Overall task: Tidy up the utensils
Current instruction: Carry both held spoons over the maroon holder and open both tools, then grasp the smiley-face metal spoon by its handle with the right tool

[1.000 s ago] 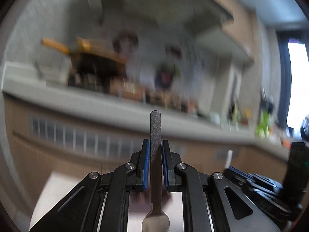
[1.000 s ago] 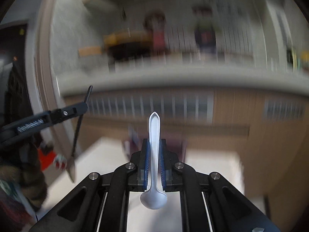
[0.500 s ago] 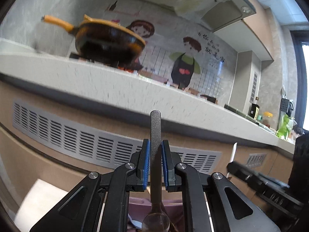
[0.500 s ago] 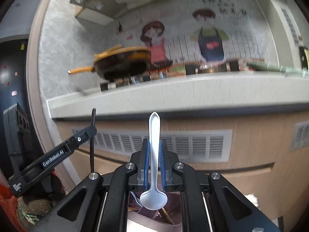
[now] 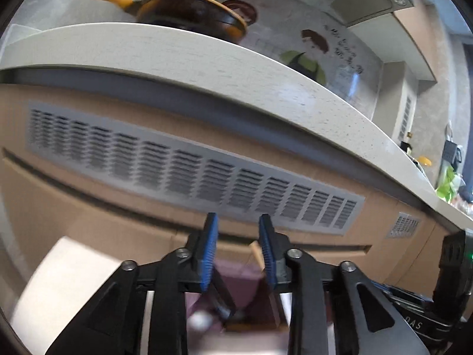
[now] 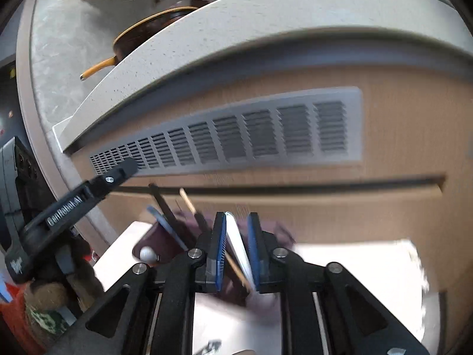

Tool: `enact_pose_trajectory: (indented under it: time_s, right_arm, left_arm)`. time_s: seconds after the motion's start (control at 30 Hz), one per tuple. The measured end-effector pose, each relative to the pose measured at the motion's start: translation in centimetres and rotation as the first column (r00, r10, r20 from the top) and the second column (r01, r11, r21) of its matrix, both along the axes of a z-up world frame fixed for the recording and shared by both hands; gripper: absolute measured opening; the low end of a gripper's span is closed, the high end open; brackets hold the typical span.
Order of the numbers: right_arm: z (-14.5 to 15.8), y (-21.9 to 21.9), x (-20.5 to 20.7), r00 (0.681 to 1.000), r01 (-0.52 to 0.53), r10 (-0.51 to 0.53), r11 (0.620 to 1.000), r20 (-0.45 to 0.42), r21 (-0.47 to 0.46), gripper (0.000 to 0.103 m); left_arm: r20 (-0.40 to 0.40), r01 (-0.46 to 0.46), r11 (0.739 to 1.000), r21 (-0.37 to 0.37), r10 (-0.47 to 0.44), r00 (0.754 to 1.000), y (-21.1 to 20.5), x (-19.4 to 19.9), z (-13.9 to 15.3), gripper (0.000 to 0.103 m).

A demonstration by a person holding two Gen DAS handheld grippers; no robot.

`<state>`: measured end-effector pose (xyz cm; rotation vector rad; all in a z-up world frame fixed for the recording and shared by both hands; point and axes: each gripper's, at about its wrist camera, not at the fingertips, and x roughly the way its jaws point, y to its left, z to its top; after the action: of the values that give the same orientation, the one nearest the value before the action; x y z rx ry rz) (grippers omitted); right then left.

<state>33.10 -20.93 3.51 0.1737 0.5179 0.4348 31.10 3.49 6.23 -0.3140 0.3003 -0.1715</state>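
Ahead of me a speckled pale counter (image 5: 207, 56) is curving across, and a yellow-handled pan (image 5: 189, 14) is sitting on top of it. A grey louvred vent (image 5: 189, 171) is running along the tan cabinet front (image 6: 399, 136) beneath. Cartoon cook stickers (image 5: 310, 50) are showing on the wall behind.

Purple plastic utensil holder (image 6: 165, 242) set on white table (image 6: 354, 266), before wooden cabinet front (image 6: 399, 136); yellow-handled frying pan (image 5: 189, 11) on speckled stone counter (image 5: 177, 50) above.

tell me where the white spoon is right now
In the right wrist view the white spoon leans slanted between the right gripper's parted blue pads, over the purple holder on the white table.
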Motion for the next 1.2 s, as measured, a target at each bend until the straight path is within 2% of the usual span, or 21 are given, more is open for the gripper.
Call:
enact_pose_trajectory:
  time_s: [0.1, 0.2, 0.37, 0.5, 0.6, 0.8, 0.87, 1.0, 1.1, 1.2]
  right_arm:
    - [-1.0, -0.7, -3.0, 0.999, 0.015, -0.015, 1.000, -0.038, -0.014, 0.020]
    - [-2.9, -0.4, -5.2, 0.991, -0.012, 0.006, 0.999, -0.134, -0.043, 0.021]
    - [-7.2, 0.5, -7.2, 0.949, -0.015, -0.001, 0.999, -0.316, -0.049, 0.021]
    - [-9.8, 1.7, -8.3, 0.911, 0.002, -0.010, 1.000, -0.412, -0.020, 0.021]
    - [-10.8, 3.5, -8.8, 0.897, -0.001, -0.013, 1.000, -0.441, -0.032, 0.021]
    - [-12.1, 6.8, -8.4, 0.875, 0.007, -0.024, 0.999, -0.483, -0.037, 0.021]
    - [-12.1, 8.1, -7.9, 0.877, 0.024, -0.046, 0.998, -0.479, -0.052, 0.021]
    - [-11.8, 10.6, -7.1, 0.890, 0.009, -0.088, 0.985, -0.447, -0.175, 0.022]
    - [-11.8, 12.6, -6.9, 0.911, -0.022, -0.111, 0.949, -0.397, -0.316, 0.022]
    - [-11.7, 13.4, -7.0, 0.920, -0.050, -0.102, 0.927, -0.377, -0.372, 0.022]
  left_arm:
    - [-0.069, -0.006, 0.998, 0.063, 0.010, 0.998, 1.4, -2.7, -0.2, 0.041]
    - [-0.192, -0.003, 0.992, 0.128, 0.028, 0.981, 2.4, -5.1, -1.9, 0.044]
    - [-0.381, 0.035, 0.986, 0.161, 0.029, 0.924, 3.6, -8.3, -6.5, 0.044]
    - [-0.465, 0.059, 0.978, 0.200, 0.042, 0.884, 4.2, -10.7, -9.8, 0.044]
    - [-0.498, 0.076, 0.978, 0.192, 0.031, 0.866, 4.7, -12.6, -11.1, 0.044]
    - [-0.509, 0.080, 0.976, 0.200, 0.034, 0.860, 5.3, -14.2, -11.3, 0.044]
    - [-0.510, 0.080, 0.976, 0.201, 0.035, 0.859, 5.4, -14.3, -11.2, 0.044]
    - [-0.511, 0.085, 0.977, 0.197, 0.028, 0.859, 5.4, -14.4, -11.0, 0.044]
    - [-0.512, 0.093, 0.976, 0.196, 0.021, 0.859, 5.1, -14.3, -10.8, 0.044]
    - [-0.514, 0.111, 0.975, 0.195, 0.005, 0.858, 4.6, -14.3, -10.7, 0.044]
